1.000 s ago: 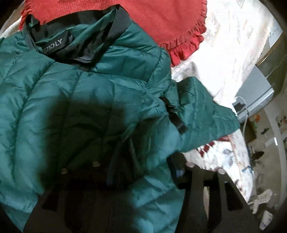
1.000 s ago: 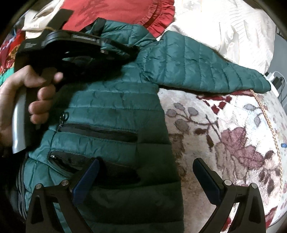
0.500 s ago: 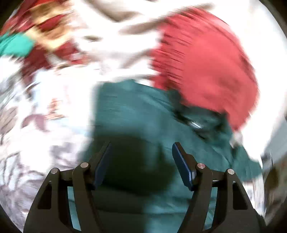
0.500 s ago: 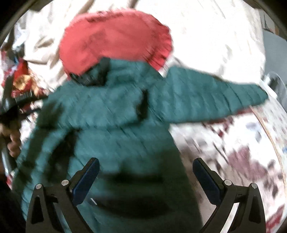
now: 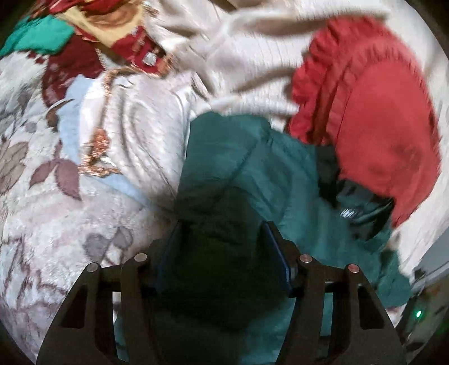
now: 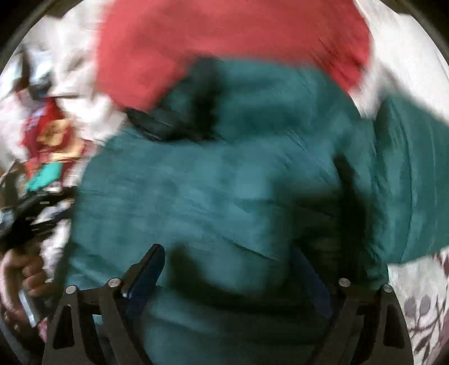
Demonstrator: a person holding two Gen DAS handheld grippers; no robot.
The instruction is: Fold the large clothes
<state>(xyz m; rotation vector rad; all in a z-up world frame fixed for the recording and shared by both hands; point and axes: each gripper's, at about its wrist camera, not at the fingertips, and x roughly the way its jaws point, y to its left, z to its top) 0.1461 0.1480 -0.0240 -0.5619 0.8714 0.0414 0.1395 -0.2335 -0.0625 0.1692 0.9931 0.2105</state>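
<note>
Green puffy jacket [image 5: 252, 174] lies spread on a bed, on a pale blanket with leaf and flower shapes [image 5: 56, 224]. Both pictures are blurry, so small parts are hard to see. In the left view, the left hand-held gripper [image 5: 224, 247] sits low over the jacket, with its 2 blue fingers [image 5: 276, 252] apart and dark green cloth filling the gap between them. I cannot tell if the fingers press on the cloth or just hang over it. A red pillow with a frilly edge [image 5: 378, 118] lies at the top of the jacket and touches its dark collar [image 5: 362, 213]. A whitish knit cloth [image 5: 252, 56] lies past the pillow, and a red and yellow patterned cloth [image 5: 112, 25] lies in the far left corner. In the right view, the right hand-held gripper [image 6: 230, 272] is open wide, with its fingers [image 6: 148, 269] far apart over the body of the jacket [image 6: 210, 182], and it has hold of nothing. A sleeve [image 6: 415, 182] reaches out to the right side. The red pillow [image 6: 224, 42] is at the top, next to the collar. At the left edge, the person's hand [image 6: 22, 280] grips the handle of the other tool beside the jacket.
</note>
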